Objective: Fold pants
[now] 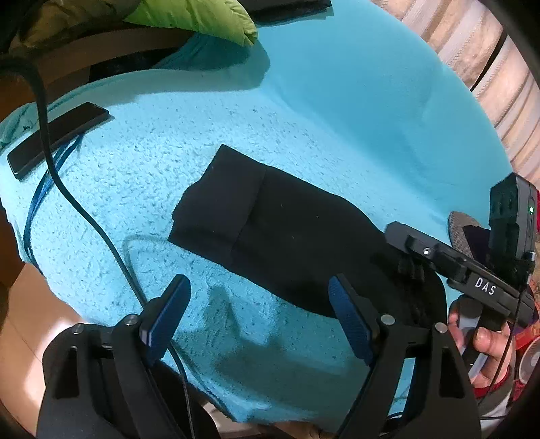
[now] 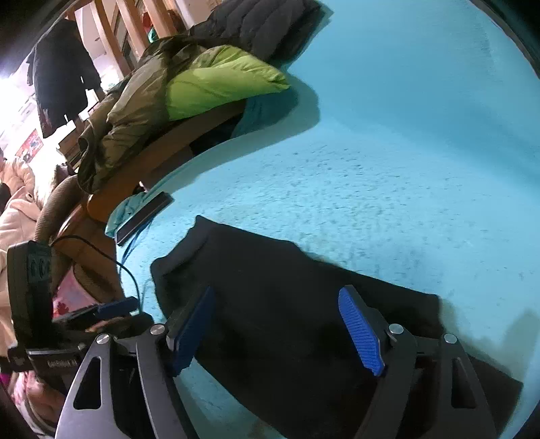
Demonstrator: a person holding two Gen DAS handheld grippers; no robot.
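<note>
Left wrist, fingers (image 1: pixel 351 324) spread, empty

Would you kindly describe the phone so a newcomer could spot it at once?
Start from the turquoise blanket covering the bed, then go to its edge near the green jacket. There lies the phone, a flat black slab beside a blue cord: rigid and glossy, unlike the soft folded black pants.

Turquoise fuzzy blanket (image 1: pixel 303 111) covers the bed; folded black pants (image 1: pixel 270 229) lie on it, black phone (image 1: pixel 57 138) left of pants, green jacket (image 1: pixel 202 20) beyond.
</note>
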